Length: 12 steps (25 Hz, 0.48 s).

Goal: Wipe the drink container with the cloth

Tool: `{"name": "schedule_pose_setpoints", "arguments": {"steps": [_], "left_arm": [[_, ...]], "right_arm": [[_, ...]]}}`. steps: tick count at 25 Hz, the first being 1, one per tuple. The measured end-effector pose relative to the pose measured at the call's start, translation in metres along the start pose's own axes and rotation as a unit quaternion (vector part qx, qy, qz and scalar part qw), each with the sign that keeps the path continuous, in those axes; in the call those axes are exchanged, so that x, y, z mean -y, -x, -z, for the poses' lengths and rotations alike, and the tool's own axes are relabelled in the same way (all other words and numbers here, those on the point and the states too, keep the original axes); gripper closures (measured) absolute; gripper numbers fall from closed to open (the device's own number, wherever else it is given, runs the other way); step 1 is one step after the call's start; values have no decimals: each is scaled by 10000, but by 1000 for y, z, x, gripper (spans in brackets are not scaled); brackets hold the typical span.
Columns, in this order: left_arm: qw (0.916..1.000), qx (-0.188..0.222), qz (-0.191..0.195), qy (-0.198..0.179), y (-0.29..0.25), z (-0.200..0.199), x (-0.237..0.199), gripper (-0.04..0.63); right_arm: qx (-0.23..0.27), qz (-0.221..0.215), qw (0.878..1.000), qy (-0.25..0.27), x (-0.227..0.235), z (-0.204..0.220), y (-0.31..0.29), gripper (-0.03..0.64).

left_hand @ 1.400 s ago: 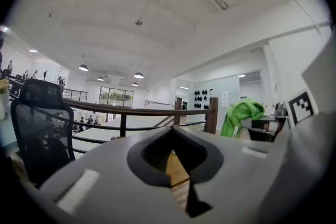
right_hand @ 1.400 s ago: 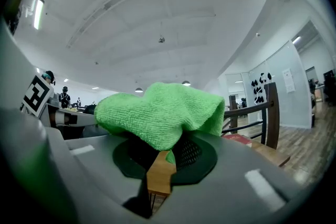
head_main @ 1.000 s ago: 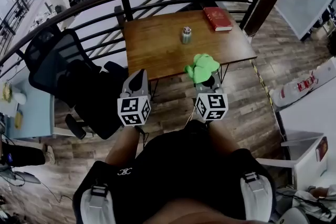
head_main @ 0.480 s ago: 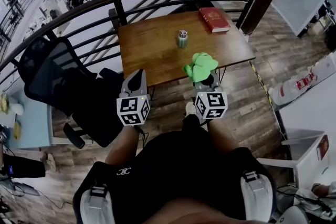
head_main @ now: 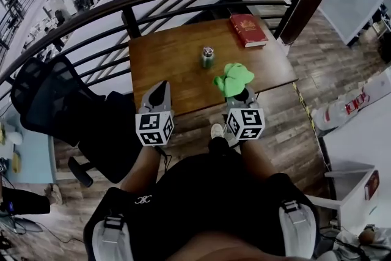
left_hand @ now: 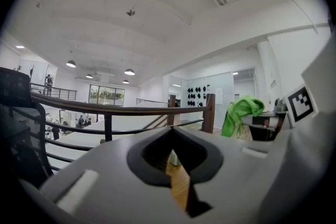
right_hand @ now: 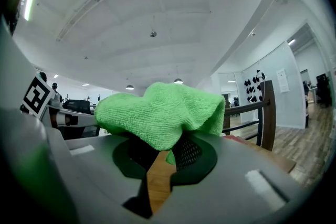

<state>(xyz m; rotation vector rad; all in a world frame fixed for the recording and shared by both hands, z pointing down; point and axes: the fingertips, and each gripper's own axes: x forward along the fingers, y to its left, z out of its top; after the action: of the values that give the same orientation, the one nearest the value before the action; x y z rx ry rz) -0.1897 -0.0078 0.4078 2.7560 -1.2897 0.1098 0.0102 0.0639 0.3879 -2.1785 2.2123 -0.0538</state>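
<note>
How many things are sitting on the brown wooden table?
2: a silver metal drink container near its middle and a red book at its far right corner. The green cloth is in the right tongs.

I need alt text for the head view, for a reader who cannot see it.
Seen from above, a person stands before a wooden table, the right gripper holding a green cloth and the left gripper shut and empty. On the table are a small drink container and a red book.
</note>
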Motion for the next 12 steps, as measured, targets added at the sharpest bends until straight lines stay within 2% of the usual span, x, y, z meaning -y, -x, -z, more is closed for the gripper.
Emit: {"name": "schedule_pose_setpoints", "arguments": {"steps": [12], "left_arm": [[9978, -421, -490, 150, -127, -1, -19, 543]], "right_arm": [[-339, -612, 9974, -188, 67, 7, -130, 566]]}}
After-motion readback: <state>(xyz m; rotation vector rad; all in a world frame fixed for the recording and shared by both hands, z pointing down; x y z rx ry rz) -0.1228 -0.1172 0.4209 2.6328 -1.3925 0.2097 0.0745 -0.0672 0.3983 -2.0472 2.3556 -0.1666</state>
